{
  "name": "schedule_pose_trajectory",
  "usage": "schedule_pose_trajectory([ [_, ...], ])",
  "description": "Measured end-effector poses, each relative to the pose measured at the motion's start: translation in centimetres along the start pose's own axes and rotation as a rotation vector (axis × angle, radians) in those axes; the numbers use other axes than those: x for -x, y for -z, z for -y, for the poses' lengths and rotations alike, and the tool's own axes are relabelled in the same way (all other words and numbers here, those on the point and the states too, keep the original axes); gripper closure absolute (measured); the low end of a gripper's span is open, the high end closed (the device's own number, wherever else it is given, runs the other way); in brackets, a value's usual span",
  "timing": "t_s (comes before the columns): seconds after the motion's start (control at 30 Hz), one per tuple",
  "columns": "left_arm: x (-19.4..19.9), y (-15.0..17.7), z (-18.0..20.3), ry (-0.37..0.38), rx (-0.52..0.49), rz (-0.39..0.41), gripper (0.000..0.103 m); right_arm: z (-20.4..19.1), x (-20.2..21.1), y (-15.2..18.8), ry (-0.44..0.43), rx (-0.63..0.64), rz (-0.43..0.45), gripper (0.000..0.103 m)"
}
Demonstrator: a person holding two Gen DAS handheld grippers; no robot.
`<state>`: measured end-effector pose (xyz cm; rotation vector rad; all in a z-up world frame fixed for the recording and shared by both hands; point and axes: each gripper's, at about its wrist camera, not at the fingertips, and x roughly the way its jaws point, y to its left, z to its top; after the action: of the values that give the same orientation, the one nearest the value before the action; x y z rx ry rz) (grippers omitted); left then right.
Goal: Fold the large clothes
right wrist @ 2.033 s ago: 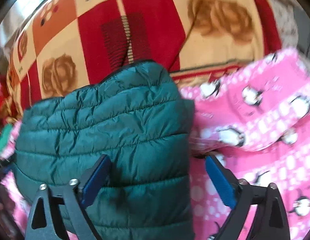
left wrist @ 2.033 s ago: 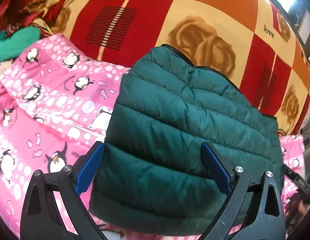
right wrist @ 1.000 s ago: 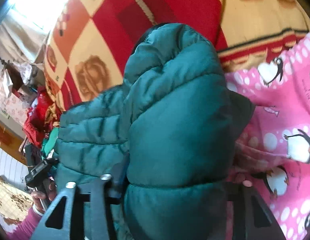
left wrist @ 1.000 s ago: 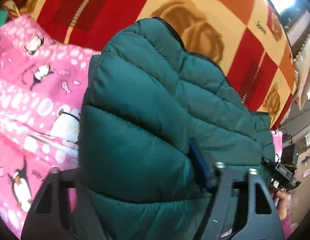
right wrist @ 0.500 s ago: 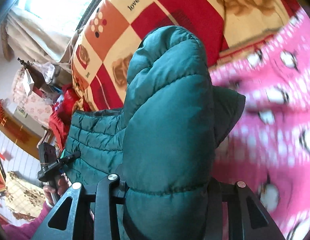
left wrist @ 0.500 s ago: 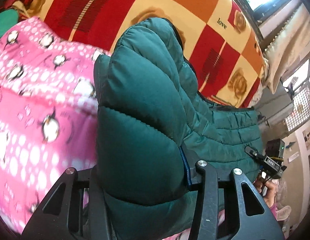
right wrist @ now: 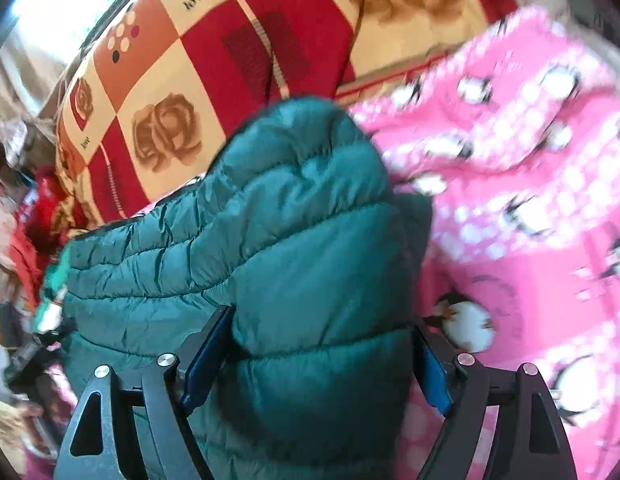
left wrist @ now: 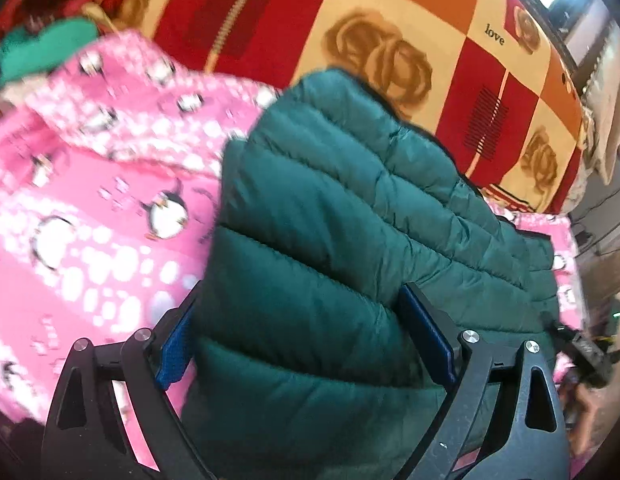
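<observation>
A dark green quilted puffer jacket lies bunched on the bed, and it also shows in the right wrist view. My left gripper has its blue-padded jaws spread wide, with the jacket's left end bulging between them. My right gripper stands the same way around the jacket's right end. Both sets of jaws are wider apart than in the earlier frames. Whether the pads still press the fabric is hard to tell.
A pink penguin-print blanket lies under and beside the jacket, and shows in the right wrist view. A red, orange and cream rose-patterned quilt covers the bed behind. A green cloth lies far left.
Both grippers closed on the jacket ends and lifted them. Now the jaws have spread apart again and the jacket sits lower against the bed.
</observation>
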<state>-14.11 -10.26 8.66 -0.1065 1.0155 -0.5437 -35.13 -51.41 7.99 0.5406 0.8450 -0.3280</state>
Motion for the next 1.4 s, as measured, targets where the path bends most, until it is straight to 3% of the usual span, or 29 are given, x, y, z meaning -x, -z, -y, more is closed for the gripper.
schedule_pose_trajectory([
  [0.07, 1.2, 0.2, 0.2, -0.055, -0.02, 0.053, 0.011, -0.7, 1.9, 0.4, 0.062, 0.042, 0.041, 0.023],
  [0.2, 4.0, 1.1, 2.2, -0.136, -0.078, 0.16, 0.011, -2.9, 4.4, 0.6, 0.101, 0.084, 0.11, 0.023],
  [0.43, 6.2, 3.4, 6.0, -0.184, -0.144, 0.255, 0.011, -8.1, 6.9, 2.0, 0.071, 0.128, 0.166, 0.019],
  [0.73, 6.3, 6.1, 8.7, -0.214, -0.193, 0.271, 0.011, -13.0, 5.9, 5.0, 0.102, 0.17, 0.166, 0.019],
  [1.1, 7.0, 7.7, 9.5, -0.228, -0.211, 0.293, 0.011, -14.8, 6.4, 6.5, 0.106, 0.174, 0.19, 0.018],
  [1.2, 7.0, 7.9, 9.6, -0.233, -0.214, 0.295, 0.011, -15.5, 6.6, 6.8, 0.118, 0.193, 0.207, 0.01],
  [1.4, 7.0, 8.2, 9.5, -0.241, -0.214, 0.3, 0.011, -16.0, 6.5, 6.9, 0.115, 0.216, 0.201, 0.01],
])
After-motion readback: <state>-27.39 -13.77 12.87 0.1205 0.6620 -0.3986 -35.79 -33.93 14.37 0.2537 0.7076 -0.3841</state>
